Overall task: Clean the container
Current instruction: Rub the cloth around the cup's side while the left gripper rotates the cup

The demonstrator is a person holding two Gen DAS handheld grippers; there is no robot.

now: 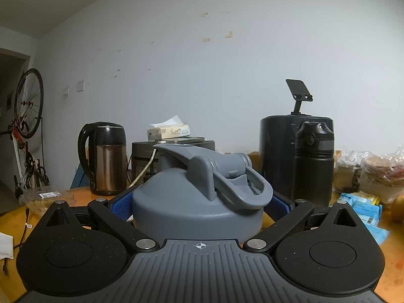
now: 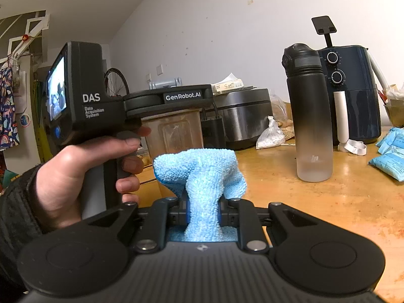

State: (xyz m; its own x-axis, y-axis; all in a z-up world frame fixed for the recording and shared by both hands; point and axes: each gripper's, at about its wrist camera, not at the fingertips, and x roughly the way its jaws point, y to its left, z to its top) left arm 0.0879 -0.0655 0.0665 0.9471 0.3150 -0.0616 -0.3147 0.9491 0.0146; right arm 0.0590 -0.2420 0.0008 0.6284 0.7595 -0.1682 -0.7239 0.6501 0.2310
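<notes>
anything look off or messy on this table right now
Some things stand out. Reddish stains speckle the table near its right edge. A white cord trails loose down from the box behind the grey lid. The spout cap on that lid is flipped open. Nothing looks spilled or broken.

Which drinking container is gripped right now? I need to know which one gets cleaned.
The grey-lidded container, clamped in the left gripper. The black bottle fading to a frosted base stands untouched on the table.
</notes>
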